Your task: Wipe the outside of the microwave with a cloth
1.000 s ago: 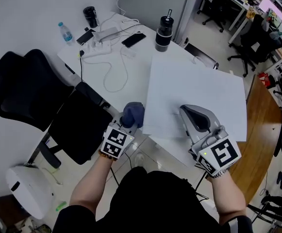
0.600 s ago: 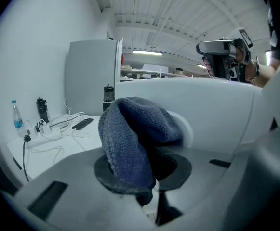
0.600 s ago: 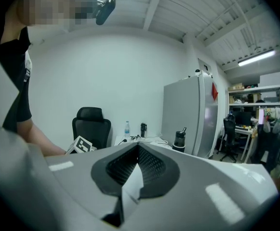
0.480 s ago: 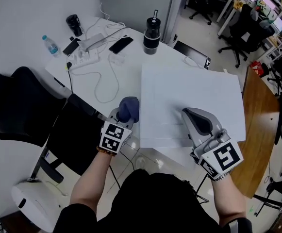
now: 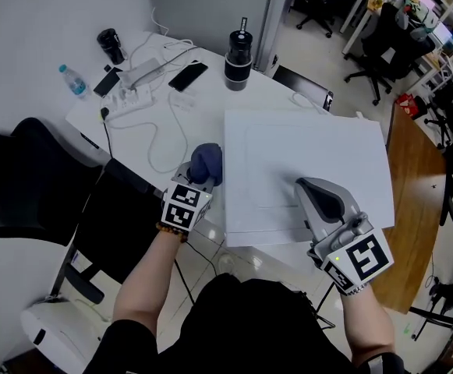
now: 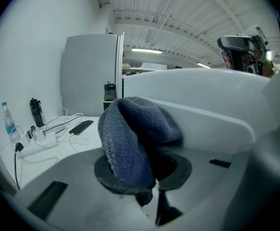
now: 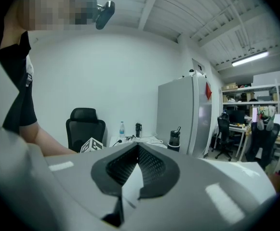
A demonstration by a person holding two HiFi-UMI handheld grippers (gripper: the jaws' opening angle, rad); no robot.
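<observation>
The white surface (image 5: 183,127) carries all items noted. The microwave (image 5: 304,162), a white box seen from above, occupies the surface's near right corner. A black office chair (image 5: 23,185) stands on the floor off the near left edge.

Right gripper (image 5: 306,187): rests on the microwave's top panel near its front edge. Its jaws are closed tip to tip, with nothing between them.

Left gripper (image 5: 198,179): positioned at the microwave's left side wall, just above the surface. Its jaws are narrowed onto the dark blue cloth (image 5: 207,162), which bulges out beyond the jaw tips. In the left gripper view the cloth (image 6: 135,138) sits against the microwave's (image 6: 202,95) side wall, near its top edge.

Towards the far edge stands a black flask (image 5: 238,51). At the far left corner lie a power strip (image 5: 136,75) with trailing cables, a phone (image 5: 189,71) and a small water bottle (image 5: 72,80).
</observation>
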